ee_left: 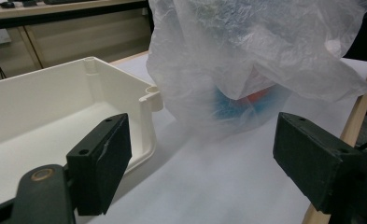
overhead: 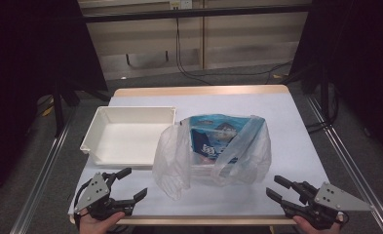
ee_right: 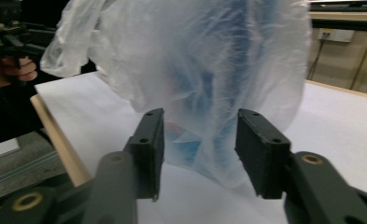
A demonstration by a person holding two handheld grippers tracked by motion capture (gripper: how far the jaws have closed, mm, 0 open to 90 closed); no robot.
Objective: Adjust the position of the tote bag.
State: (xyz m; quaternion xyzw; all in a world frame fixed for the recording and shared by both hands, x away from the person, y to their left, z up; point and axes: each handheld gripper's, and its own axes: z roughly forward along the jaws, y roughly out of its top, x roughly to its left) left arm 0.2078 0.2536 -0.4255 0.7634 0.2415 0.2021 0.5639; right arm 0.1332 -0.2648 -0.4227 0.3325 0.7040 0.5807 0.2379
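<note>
We judge the thin translucent plastic bag (overhead: 213, 148) holding blue packets soft and slippery, best pinched at its loose handles, our left gripper (overhead: 130, 184) and right gripper (overhead: 277, 186) fingers both gaping empty beside it.

Bare table (overhead: 296, 146) right of bag (overhead: 213, 148); tray (overhead: 125, 134) left.

white tray (overhead: 130, 134) (empty), table (overhead: 296, 126)

One bag (overhead: 211, 151), one tray (overhead: 130, 134)
</note>
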